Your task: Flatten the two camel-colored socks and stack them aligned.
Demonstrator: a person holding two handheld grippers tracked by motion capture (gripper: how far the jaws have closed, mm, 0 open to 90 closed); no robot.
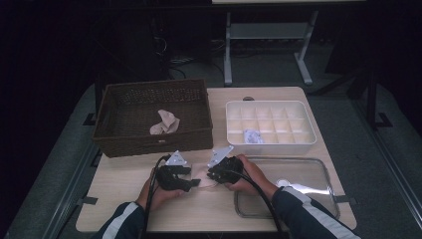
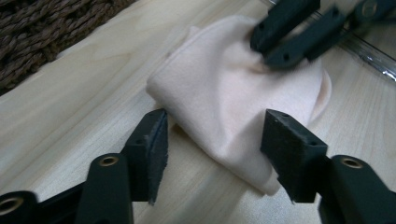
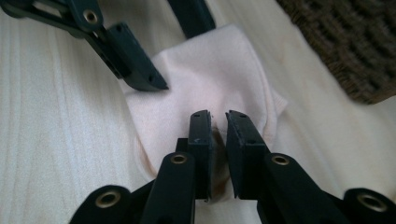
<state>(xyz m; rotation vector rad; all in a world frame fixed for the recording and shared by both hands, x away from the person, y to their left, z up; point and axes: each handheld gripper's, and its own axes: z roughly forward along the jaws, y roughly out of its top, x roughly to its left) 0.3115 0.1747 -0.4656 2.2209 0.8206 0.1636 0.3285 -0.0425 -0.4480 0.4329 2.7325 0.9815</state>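
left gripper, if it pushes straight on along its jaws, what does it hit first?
Most likely the folded cream cloth: the left gripper has open jaws standing either side of its near edge. Just beyond, the right gripper pinches the same cloth. Depth between them is hard to judge.

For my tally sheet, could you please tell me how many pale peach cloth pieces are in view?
2: one crumpled pale peach cloth lies in the dark woven basket; another pale peach cloth lies on the table between the grippers. Others may be hidden.

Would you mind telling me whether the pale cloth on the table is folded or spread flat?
Folded: the pale cloth lies doubled over in layers, bunched, not flat.
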